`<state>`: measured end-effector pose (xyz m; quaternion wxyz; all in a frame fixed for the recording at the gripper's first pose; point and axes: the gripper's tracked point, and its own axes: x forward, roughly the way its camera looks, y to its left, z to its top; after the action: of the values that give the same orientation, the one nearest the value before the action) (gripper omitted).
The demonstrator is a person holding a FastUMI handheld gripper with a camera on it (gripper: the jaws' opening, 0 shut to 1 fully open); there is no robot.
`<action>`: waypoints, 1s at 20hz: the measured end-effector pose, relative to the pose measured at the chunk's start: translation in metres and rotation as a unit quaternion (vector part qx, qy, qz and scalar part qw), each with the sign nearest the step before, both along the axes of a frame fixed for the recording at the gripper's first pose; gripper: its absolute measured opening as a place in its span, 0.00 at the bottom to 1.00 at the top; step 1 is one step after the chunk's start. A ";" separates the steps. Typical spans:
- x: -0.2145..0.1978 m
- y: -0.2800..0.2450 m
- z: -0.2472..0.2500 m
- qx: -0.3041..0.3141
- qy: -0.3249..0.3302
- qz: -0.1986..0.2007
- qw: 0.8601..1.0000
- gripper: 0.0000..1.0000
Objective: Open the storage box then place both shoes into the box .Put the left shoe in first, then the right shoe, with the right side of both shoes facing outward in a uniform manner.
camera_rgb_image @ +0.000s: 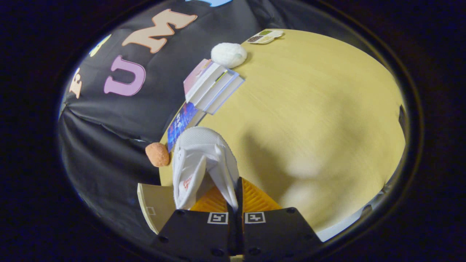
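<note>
From the gripper's own camera, the gripper (236,189) has its two fingers drawn nearly together, pinching a fold of the white shoe (200,163) between them. The shoe hangs off the fingers with its toe pointing away, over the near edge of the table (320,109). It is white all over, with a finely dotted, mesh-like toe cap, smooth side panels and a collar or tongue that folds down into the grip. A small red mark sits on its side panel; the lettering is too small to read.

Just beside the shoe, toward the black cloth wall, sits a rough orange ball (157,154). A pale tan flap (154,209), cardboard-like, shows low beside the fingers with a small square outline printed on it; I cannot tell what it belongs to. Beyond the shoe a blue book (182,123) lies at the table's edge, its cover writing unreadable. Further along is a stack of books (213,85), with a fluffy white ball (229,55) touching its far end. Well beyond that lies a small divided tray (265,36).
</note>
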<state>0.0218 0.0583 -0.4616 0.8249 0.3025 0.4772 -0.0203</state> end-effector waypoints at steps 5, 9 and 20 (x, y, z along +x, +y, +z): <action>0.002 0.072 0.045 0.019 -0.023 0.021 0.999 0.03; 0.013 0.146 0.086 0.064 -0.060 0.029 0.996 0.03; -0.001 0.319 0.083 0.076 -0.065 0.094 0.991 0.03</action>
<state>0.0209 0.3776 -0.3787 0.8267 0.3189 0.4494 0.1134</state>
